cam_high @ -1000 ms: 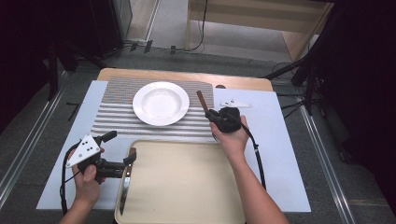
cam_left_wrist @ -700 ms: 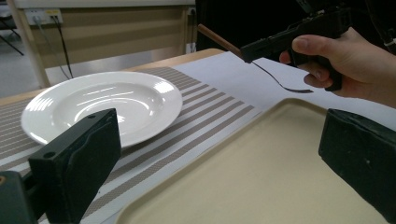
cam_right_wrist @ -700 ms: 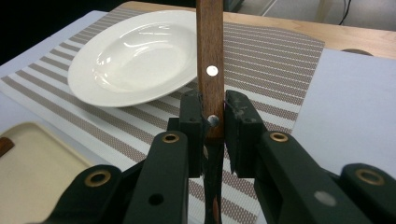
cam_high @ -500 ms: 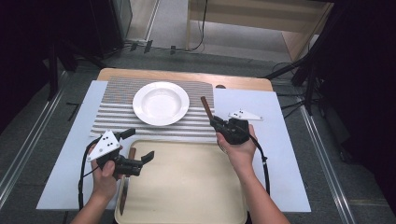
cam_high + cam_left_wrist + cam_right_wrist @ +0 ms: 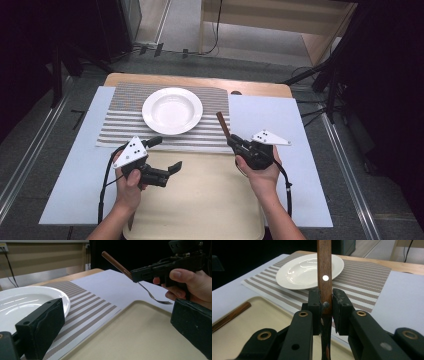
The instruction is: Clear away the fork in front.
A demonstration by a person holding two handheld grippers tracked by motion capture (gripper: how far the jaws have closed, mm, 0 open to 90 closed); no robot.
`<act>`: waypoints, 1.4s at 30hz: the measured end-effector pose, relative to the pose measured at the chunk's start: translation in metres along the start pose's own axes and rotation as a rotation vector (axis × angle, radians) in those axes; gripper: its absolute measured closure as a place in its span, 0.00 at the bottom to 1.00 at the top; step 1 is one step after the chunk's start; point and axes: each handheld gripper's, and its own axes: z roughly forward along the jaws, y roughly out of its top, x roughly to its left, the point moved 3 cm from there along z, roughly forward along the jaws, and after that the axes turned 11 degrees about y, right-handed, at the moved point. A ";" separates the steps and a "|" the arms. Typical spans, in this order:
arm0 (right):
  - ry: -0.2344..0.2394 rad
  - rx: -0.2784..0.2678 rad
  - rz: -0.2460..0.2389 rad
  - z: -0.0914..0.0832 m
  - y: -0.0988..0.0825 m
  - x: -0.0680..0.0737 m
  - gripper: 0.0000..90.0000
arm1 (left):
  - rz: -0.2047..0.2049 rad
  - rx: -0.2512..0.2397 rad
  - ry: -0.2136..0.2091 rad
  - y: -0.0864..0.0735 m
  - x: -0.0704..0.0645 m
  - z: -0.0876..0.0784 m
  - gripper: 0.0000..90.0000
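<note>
While the right claw (image 5: 324,308) is clamped on the fork (image 5: 140,283), the fork should be lowered level beside the plate (image 5: 172,110).

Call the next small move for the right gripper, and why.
Probably carry the fork to the placemat right of the plate and lower it. The right gripper is shut on its wooden handle, and the tines hang over the tray.

Wood-handled fork (image 5: 140,280), tilted, above tray edge
</note>
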 end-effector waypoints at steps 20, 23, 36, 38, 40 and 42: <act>0.062 -0.063 -0.052 -0.023 -0.021 0.028 0.85 | 0.001 0.002 -0.065 0.009 -0.028 0.023 0.00; 0.078 -0.076 -0.057 -0.025 -0.024 0.033 0.85 | -0.007 0.006 -0.073 0.009 -0.031 0.027 0.00; 0.116 -0.094 -0.088 -0.026 -0.031 0.046 0.85 | -0.102 0.000 -0.127 0.012 -0.043 0.038 0.00; 0.122 -0.093 -0.096 -0.025 -0.032 0.049 0.85 | -0.133 0.015 -0.118 0.012 -0.046 0.042 0.00; 0.127 -0.088 -0.103 -0.025 -0.033 0.051 0.85 | -0.160 0.024 -0.088 0.013 -0.047 0.044 0.06; 0.132 -0.090 -0.108 -0.024 -0.034 0.053 0.85 | -0.176 0.030 -0.075 0.013 -0.048 0.046 0.14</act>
